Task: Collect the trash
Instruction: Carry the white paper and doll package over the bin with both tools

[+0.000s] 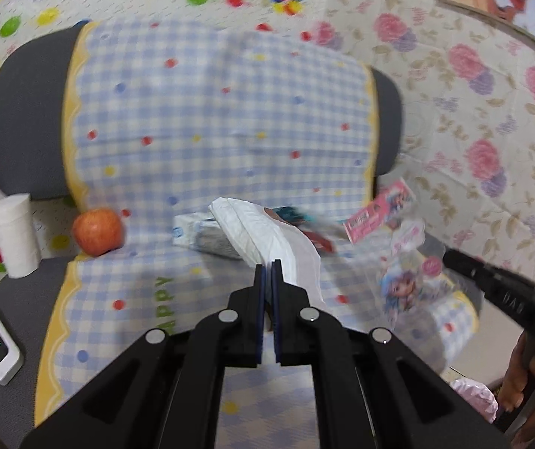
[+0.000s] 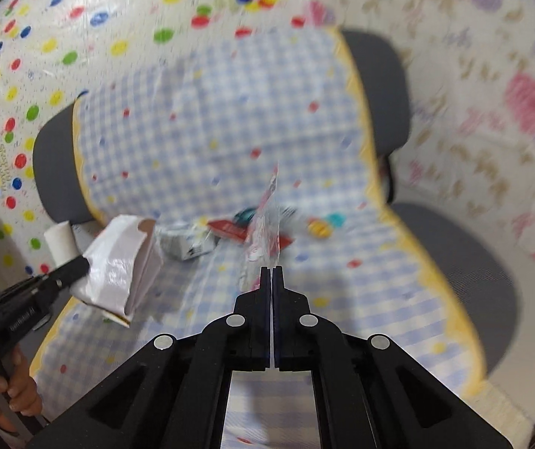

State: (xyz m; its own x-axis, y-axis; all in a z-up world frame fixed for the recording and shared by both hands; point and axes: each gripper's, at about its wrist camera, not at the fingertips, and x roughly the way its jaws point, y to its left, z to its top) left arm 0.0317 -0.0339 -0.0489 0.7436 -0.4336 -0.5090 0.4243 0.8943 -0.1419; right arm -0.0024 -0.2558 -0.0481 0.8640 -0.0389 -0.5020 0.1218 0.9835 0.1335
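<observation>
- We are pinching the rim of a white bag in the left gripper, jaws clamped on it, holding it up over the checked cloth on the chair seat.
- We are gripping a clear printed wrapper in the right gripper, jaws clenched on its lower edge; it is hanging just above the cloth.
- We are judging the next job as feeding the wrapper into the bag's mouth (seen agape in the right wrist view), so the rim should be kept high and facing the right hand.
- More litter, a red packet and a small carton, is lying on the cloth behind; the apple is probably no trash.
</observation>
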